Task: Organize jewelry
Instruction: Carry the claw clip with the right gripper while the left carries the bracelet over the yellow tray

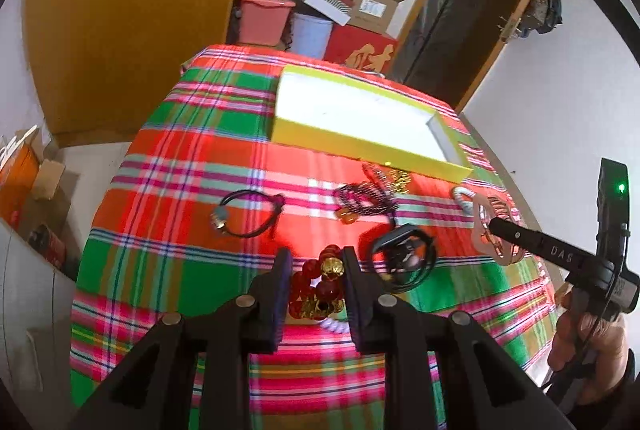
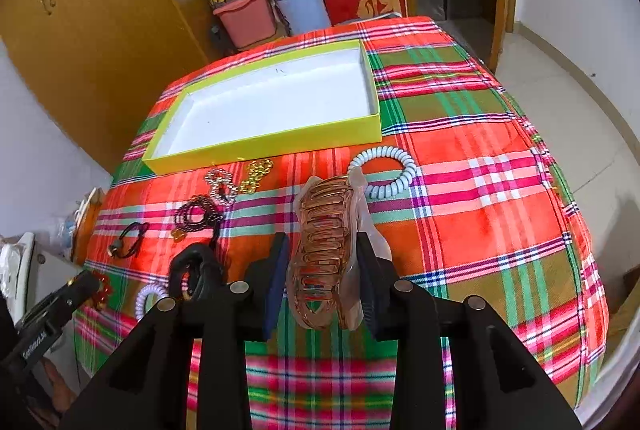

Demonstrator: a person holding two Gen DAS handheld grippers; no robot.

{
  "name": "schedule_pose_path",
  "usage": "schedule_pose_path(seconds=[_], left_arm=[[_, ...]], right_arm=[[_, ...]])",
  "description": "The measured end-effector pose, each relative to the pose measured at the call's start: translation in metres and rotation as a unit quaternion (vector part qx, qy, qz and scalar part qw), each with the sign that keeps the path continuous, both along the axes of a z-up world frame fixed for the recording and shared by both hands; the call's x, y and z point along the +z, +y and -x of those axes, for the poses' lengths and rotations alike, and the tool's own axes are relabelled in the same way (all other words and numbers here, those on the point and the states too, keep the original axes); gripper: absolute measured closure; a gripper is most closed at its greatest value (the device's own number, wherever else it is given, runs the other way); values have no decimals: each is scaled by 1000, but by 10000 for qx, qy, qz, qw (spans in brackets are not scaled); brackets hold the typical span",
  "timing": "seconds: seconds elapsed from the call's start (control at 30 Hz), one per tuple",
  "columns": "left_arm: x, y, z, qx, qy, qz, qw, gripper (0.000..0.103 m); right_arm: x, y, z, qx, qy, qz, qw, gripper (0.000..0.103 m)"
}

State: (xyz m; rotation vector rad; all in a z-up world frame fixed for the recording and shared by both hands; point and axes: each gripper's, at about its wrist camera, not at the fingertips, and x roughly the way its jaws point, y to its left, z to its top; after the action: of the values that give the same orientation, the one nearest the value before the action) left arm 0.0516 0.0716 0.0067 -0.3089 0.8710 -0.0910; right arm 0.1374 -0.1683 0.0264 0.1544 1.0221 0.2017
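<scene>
Two grippers each carry a piece of jewelry, and the yellow box (image 1: 372,154) with its white inside holds nothing yet, so by my reading the sorting has barely begun.

From the left wrist, the left gripper (image 1: 316,266) has its jaws drawn narrow around a red bead bracelet (image 1: 316,290) with gold charms, which hangs bunched between the pads, above the plaid cloth (image 1: 168,270) of the worktop. Ahead lie a black cord bracelet (image 1: 248,214), a dark beaded bracelet (image 1: 364,198) with amber beads, a black band (image 1: 400,262) and small gold and silver pieces just before the box's near wall. At the right edge a hand (image 1: 588,334) holds the right gripper, whose tips clamp a rose-coloured hair claw (image 1: 496,226) close to a pale coiled tie (image 1: 464,196).

From the right wrist, the right gripper (image 2: 322,266) has its jaws closed narrowly on the hair claw (image 2: 324,250), a translucent rose-gold clip with interlocking teeth, held lengthwise and pointing toward the box (image 2: 264,146). A light blue coiled hair tie (image 2: 384,170) lies just beyond it on the cloth; gold beads (image 2: 256,174), a silver beaded piece (image 2: 220,182), the dark beaded bracelet (image 2: 196,214) and the cord bracelet (image 2: 128,240) sit to the left, all outside the box. A lilac coil (image 2: 148,298) lies near the left gripper (image 2: 86,284). Everything remains to be placed.
</scene>
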Motion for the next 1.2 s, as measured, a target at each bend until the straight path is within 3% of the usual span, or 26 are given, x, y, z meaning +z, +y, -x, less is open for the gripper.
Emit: schedule_pose_path(seconds=[0.5,0.9,1.2], left_arm=[[31,-21,-44,-323,-274,-166,9990,78],[31,-29,-122,-631,-296,-195,9974,78],[17,-18,-193,-655,-164,-287,9973,78]], right_arm=[[31,6,-4,390,-392,-194,9983,70],[33,17,-53,584,-511,-97,9969,70],[12,21,-109,690,-402,-41,9968,70]])
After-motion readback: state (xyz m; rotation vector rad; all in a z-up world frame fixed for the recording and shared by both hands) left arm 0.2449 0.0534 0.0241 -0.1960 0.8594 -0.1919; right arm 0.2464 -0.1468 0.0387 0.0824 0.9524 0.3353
